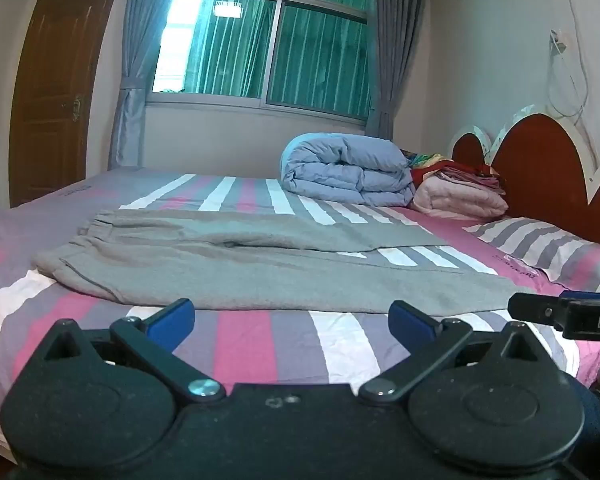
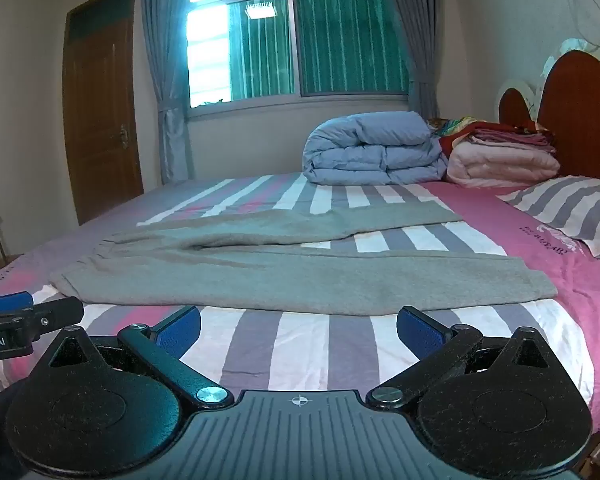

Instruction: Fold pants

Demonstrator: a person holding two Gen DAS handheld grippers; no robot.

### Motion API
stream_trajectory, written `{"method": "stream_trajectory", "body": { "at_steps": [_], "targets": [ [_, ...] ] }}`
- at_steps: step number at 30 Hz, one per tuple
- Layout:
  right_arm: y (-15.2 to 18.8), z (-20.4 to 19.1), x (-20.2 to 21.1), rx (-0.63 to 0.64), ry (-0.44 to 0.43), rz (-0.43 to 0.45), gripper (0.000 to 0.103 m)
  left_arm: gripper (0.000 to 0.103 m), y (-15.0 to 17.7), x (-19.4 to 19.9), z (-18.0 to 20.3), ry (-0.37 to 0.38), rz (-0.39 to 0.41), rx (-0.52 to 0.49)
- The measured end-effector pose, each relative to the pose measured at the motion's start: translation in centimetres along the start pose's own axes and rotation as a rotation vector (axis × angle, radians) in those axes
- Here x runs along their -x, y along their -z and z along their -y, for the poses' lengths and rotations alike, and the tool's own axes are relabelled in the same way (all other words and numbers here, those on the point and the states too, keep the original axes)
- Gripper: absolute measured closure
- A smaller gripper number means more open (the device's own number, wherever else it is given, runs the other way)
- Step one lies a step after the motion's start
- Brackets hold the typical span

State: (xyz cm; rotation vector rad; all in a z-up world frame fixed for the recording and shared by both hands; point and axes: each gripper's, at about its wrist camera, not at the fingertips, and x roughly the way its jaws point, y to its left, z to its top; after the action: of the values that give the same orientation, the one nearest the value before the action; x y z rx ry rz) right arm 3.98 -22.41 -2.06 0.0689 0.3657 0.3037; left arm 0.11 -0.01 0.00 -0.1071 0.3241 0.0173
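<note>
Left wrist: striped bed [image 1: 260, 344], curtained window [image 1: 260, 48].

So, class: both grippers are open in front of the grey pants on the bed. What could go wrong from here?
1. The pants lie on a loose striped sheet; a gripper could pinch the sheet too.
2. The legs are splayed apart, so folding now may come out uneven.

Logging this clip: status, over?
Left gripper and right gripper open, empty, short of pants. Grey pants flat, unfolded on bed. Nothing obstructing.
</note>
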Motion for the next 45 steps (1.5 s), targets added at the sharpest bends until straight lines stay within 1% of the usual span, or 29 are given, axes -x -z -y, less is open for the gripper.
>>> {"method": "stream_trajectory", "body": {
  "at_steps": [1, 45],
  "targets": [
    [-0.01, 0.01, -0.03, -0.002, 0.000, -0.008, 0.000, 0.006, 0.02, 0.10, -0.02, 0.001, 0.017, 0.004],
    [0.30, -0.08, -0.12, 0.001, 0.001, -0.004, 0.000, 0.006, 0.39, -0.31, -0.69, 0.002, 0.018, -0.004]
  ]
}}
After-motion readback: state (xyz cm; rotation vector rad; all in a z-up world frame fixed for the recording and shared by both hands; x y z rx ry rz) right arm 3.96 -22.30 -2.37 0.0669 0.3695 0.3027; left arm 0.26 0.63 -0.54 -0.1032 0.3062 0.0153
